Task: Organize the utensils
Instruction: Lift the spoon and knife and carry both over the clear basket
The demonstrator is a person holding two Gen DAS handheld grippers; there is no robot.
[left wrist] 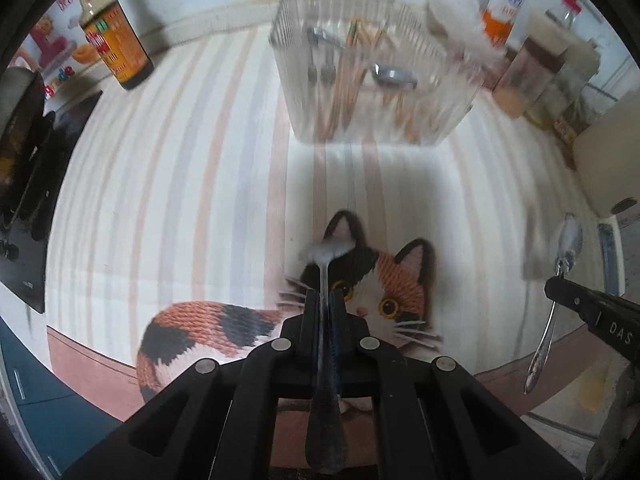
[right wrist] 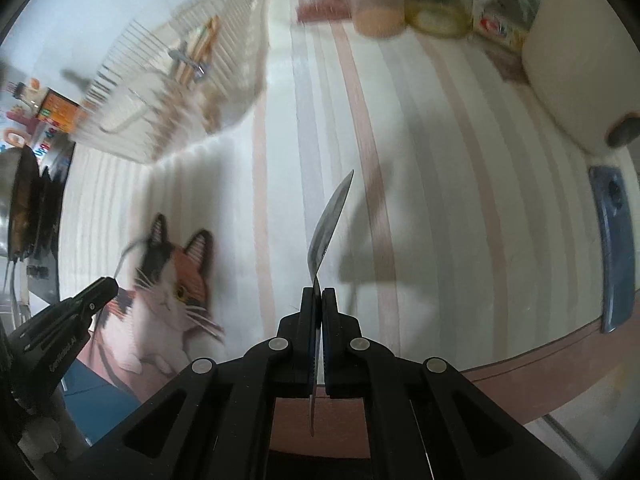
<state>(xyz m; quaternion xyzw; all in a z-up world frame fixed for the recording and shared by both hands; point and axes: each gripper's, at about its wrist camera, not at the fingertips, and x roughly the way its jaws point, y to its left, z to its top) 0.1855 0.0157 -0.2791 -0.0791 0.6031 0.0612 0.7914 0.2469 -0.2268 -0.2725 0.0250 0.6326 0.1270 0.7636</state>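
Observation:
My left gripper is shut on a metal spoon, bowl forward, held above the cat picture on the striped mat. My right gripper is shut on a second metal spoon, seen edge-on; it also shows in the left wrist view at the right edge. A clear ribbed utensil box stands at the far side of the mat, holding forks, wooden chopsticks and a spoon. It shows blurred in the right wrist view, far left of my right gripper.
A dark sauce bottle stands far left. Jars and a glass stand far right beside a white appliance. A blue phone lies at the right. A black stove with a pan is at the left edge.

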